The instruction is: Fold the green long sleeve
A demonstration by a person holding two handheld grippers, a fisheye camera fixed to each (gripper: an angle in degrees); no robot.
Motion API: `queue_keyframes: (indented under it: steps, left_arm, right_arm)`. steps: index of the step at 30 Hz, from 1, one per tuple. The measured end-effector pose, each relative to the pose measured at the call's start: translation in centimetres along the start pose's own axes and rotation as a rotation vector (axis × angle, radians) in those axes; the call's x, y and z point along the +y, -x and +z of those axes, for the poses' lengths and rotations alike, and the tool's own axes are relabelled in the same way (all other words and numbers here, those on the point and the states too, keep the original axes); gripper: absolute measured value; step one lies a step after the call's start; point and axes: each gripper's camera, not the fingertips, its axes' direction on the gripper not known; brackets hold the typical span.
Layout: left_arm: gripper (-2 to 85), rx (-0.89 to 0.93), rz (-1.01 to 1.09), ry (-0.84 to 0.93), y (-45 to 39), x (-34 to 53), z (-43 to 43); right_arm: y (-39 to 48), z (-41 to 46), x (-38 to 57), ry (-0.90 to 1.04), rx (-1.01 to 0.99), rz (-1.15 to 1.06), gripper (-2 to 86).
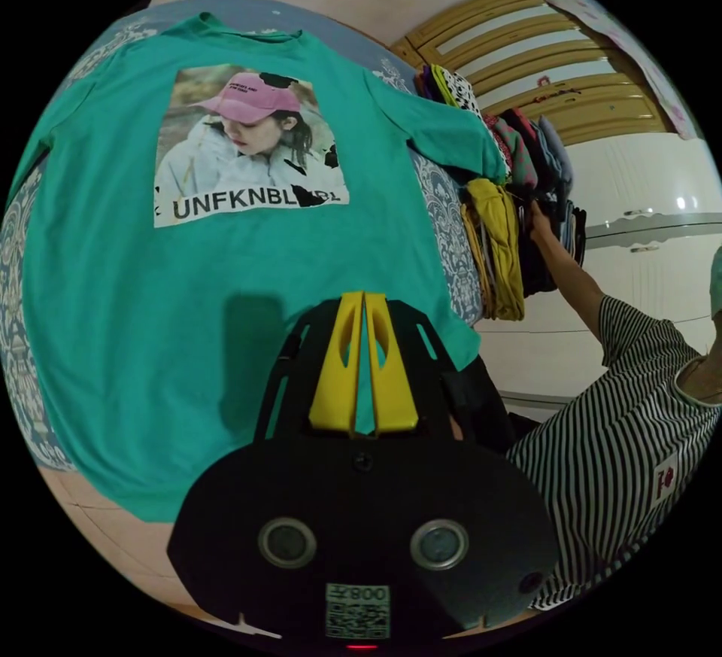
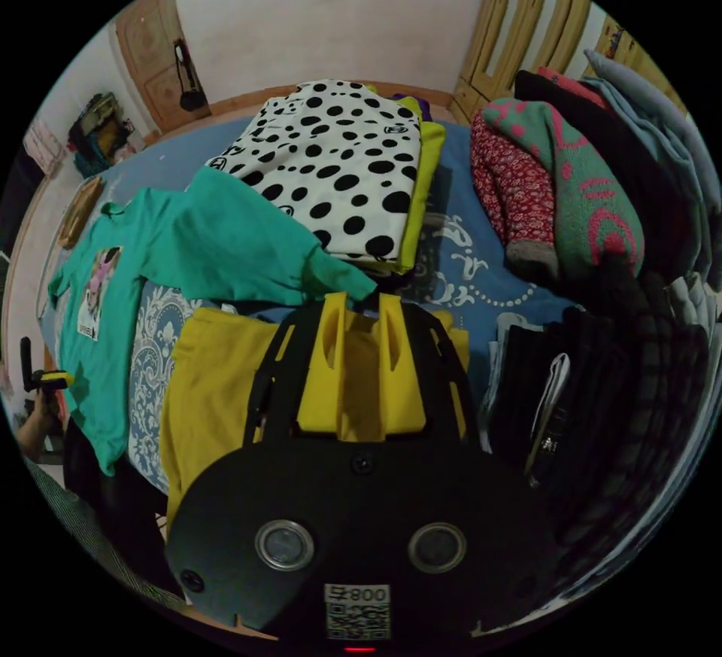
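Left gripper view: soft, light green cotton printed shirt (image 1: 226, 296) lies flat on the blue patterned bed (image 1: 444, 220); left gripper (image 1: 365, 311) nearly closed, empty, above the hem; right gripper (image 2: 361, 326) slightly parted, empty. Pinch the sleeve cuff at two o'clock.

The right gripper (image 2: 361, 311) hangs with jaws apart over a yellow garment (image 2: 218, 386). Beyond the yellow garment lies the green long sleeve (image 2: 226, 243), its sleeve end touching a folded polka-dot garment (image 2: 338, 160).

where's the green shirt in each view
Left gripper view: the green shirt lies spread flat, print up, across the left and middle.
Right gripper view: it sits at left, its sleeve reaching toward the middle.
Shared landmark: the yellow garment beside that sleeve.
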Motion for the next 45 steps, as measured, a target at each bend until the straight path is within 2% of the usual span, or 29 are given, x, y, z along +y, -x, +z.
queue_keyframes:
  steps: [5, 10, 14, 18, 21, 23, 26, 31, 36, 41, 45]
  left_arm:
    - [0.3, -0.006, -0.004, 0.005, 0.2, -0.6, 0.7]
    - [0.3, 0.007, 0.002, 0.009, 0.3, -1.3, 0.9]
    - [0.5, 0.036, 0.025, -0.008, 0.1, -2.0, 0.0]
    - [1.2, 0.136, 0.065, -0.054, -0.6, -3.4, -1.2]
    - [3.1, 0.287, 0.142, -0.112, -2.1, -5.5, -2.6]
    - [6.7, 0.448, 0.185, -0.142, -3.4, -7.6, -3.4]
    - [11.1, 0.608, 0.192, -0.142, -4.1, -9.7, -4.5]
    - [12.1, 0.719, 0.086, -0.162, -2.0, -11.1, -7.0]
    - [7.8, 0.675, 0.012, -0.115, 0.7, -11.3, -10.0]
    - [2.2, 0.684, -0.075, -0.192, 3.9, -11.1, -14.8]
    - [1.4, 0.690, -0.074, -0.232, 5.4, -11.3, -18.7]
  right_arm:
    - [-1.4, 1.7, -0.7, 0.009, -0.042, 0.024, 8.7]
    - [-1.7, 3.9, -0.7, 0.044, -0.040, -0.003, 1.8]
    - [-0.7, 4.1, 0.4, 0.016, -0.066, -0.053, 0.5]
    - [1.5, 1.7, 2.6, -0.151, -0.309, -0.121, 0.4]
    - [5.5, 0.1, 4.1, -0.256, -0.508, -0.210, 0.4]
    - [8.7, 0.1, 5.0, -0.282, -0.630, -0.277, 0.3]
    - [14.5, 2.2, 6.7, -0.247, -0.718, -0.365, 0.3]
    - [21.1, 8.7, 8.7, -0.144, -0.839, -0.387, 0.4]
    - [24.1, 13.8, 9.1, -0.101, -0.863, -0.366, 0.4]
    - [25.3, 18.7, 8.5, -0.077, -0.878, -0.329, 0.5]
    - [23.4, 24.3, 8.7, -0.032, -0.922, -0.176, 0.4]
